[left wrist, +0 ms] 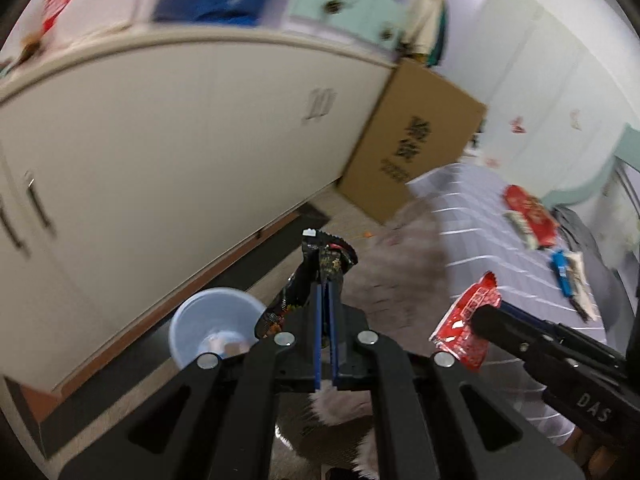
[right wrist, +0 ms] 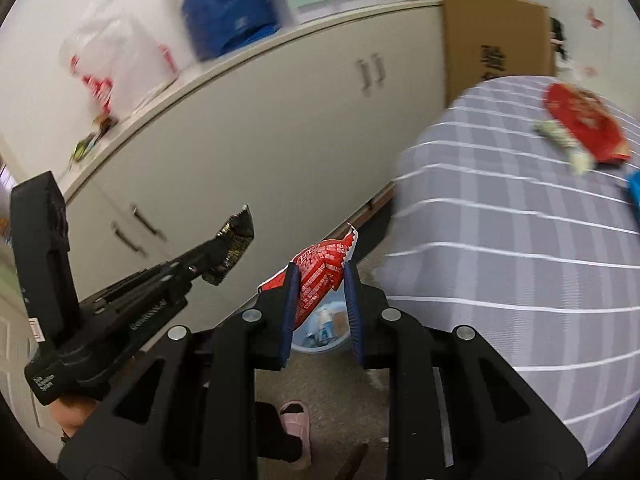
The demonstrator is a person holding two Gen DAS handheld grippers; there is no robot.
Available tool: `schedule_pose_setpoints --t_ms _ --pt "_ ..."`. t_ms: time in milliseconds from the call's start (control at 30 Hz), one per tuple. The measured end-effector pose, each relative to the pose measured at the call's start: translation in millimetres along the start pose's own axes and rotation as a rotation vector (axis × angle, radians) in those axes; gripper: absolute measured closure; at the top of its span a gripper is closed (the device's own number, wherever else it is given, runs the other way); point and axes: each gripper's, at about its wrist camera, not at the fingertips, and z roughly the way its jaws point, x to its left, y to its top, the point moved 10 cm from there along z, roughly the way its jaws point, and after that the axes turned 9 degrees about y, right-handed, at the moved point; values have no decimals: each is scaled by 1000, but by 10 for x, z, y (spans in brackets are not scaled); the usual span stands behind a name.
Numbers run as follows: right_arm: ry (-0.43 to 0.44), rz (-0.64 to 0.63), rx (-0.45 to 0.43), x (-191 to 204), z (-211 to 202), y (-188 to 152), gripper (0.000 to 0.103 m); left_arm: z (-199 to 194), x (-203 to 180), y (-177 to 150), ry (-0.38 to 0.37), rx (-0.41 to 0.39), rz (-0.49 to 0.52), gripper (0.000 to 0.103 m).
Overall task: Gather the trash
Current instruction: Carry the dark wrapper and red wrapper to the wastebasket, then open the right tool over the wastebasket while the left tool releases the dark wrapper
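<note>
My left gripper [left wrist: 325, 285] is shut on a black snack wrapper [left wrist: 328, 256], held over the floor just right of a light blue trash bin [left wrist: 212, 320]. From the right wrist view that same black wrapper [right wrist: 234, 240] juts from the left gripper [right wrist: 218, 258]. My right gripper [right wrist: 320, 276] is shut on a red wrapper [right wrist: 322, 272], with the blue bin [right wrist: 320, 332] directly below it holding some trash. In the left wrist view the red wrapper [left wrist: 466, 326] hangs from the right gripper [left wrist: 480, 318]. More wrappers, one red [right wrist: 582, 122] and one blue [right wrist: 634, 190], lie on the grey checked tablecloth [right wrist: 500, 220].
A long white cabinet [left wrist: 180, 140] runs behind the bin, with a cardboard box [left wrist: 416, 140] leaning at its end. Bags [right wrist: 228, 16] sit on the cabinet top. A pink slipper [right wrist: 296, 420] stands on the floor below me. The table [left wrist: 488, 232] edge is close on the right.
</note>
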Motion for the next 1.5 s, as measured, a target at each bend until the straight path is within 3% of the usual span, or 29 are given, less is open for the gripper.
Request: schedule_pose_setpoints --t_ms 167,333,400,433,900,1333,1500 --pt "43 -37 39 339 462 -15 80 156 537 -91 61 40 -70 100" --pt "99 -23 12 519 823 92 77 255 935 -100 109 53 -120 100" --pt "70 -37 0 530 982 125 43 289 1053 -97 129 57 -134 100" --pt "66 -33 -6 522 1020 135 41 303 1095 -94 133 60 -139 100" --pt "17 -39 52 341 1170 -147 37 600 964 -278 143 134 -112 100" --pt "-65 -66 -56 137 917 -7 32 779 749 -125 135 157 -70 100" --pt "-95 -65 -148 95 758 117 31 783 651 39 138 134 -51 99"
